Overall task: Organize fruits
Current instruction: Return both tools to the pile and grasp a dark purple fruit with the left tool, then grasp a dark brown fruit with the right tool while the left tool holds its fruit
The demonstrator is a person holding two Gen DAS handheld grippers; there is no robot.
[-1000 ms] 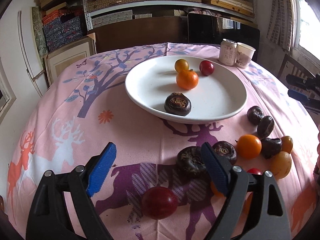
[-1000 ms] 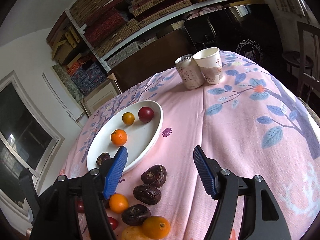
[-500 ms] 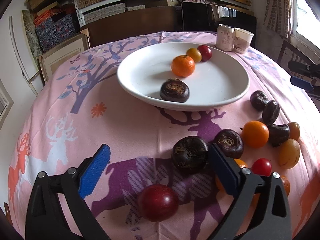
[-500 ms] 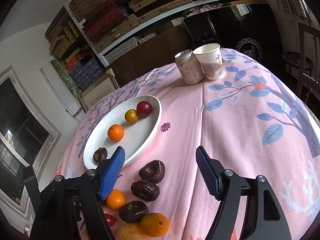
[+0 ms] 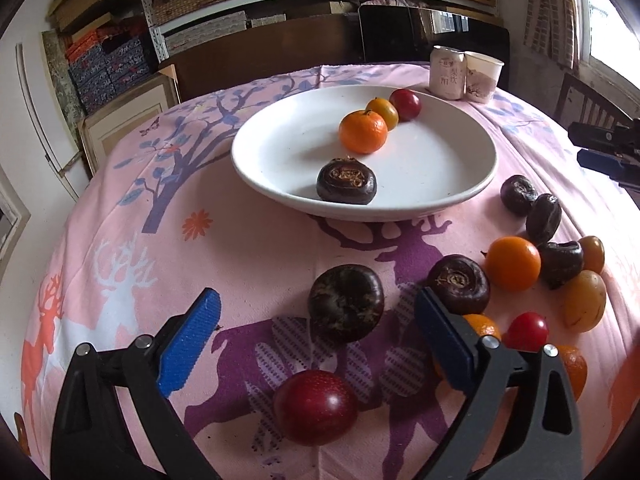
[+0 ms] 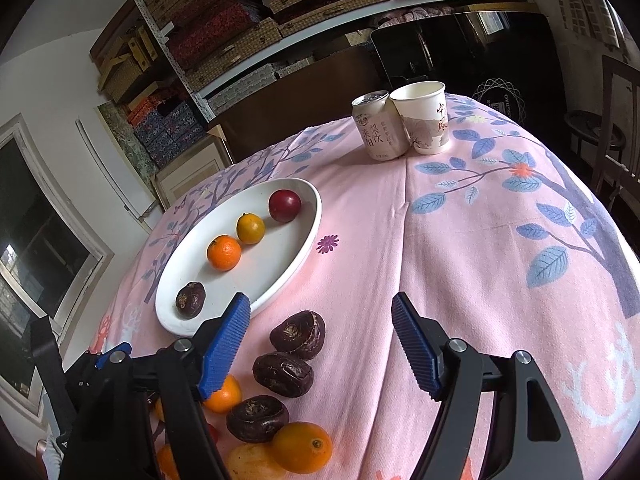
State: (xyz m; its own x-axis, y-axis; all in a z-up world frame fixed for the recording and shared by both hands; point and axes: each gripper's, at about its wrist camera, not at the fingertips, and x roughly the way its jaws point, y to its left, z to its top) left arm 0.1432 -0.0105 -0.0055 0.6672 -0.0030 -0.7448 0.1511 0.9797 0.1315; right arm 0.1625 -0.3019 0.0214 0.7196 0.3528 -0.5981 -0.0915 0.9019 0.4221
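Observation:
A white plate (image 5: 472,184) (image 6: 308,240) holds a dark water chestnut (image 5: 346,180), a tangerine (image 5: 363,131), a small yellow-orange fruit (image 5: 385,111) and a red plum (image 5: 405,105). My left gripper (image 5: 316,334) is open and empty, low over the cloth, with a dark water chestnut (image 5: 346,302) and a red plum (image 5: 315,407) between its fingers. Loose fruits lie to its right: a water chestnut (image 5: 459,284), an orange (image 5: 513,263) and several more. My right gripper (image 6: 320,344) is open and empty above dark water chestnuts (image 6: 298,335).
A drink can (image 6: 378,126) and a paper cup (image 6: 424,118) stand at the table's far side. The pink patterned tablecloth (image 6: 500,280) covers the round table. Shelves of boxes line the wall behind. A chair (image 5: 592,108) stands at the right.
My left gripper has moved forward and lower, so the near water chestnut and red plum now sit between its fingers. My right gripper has shifted slightly toward the table's fruit pile.

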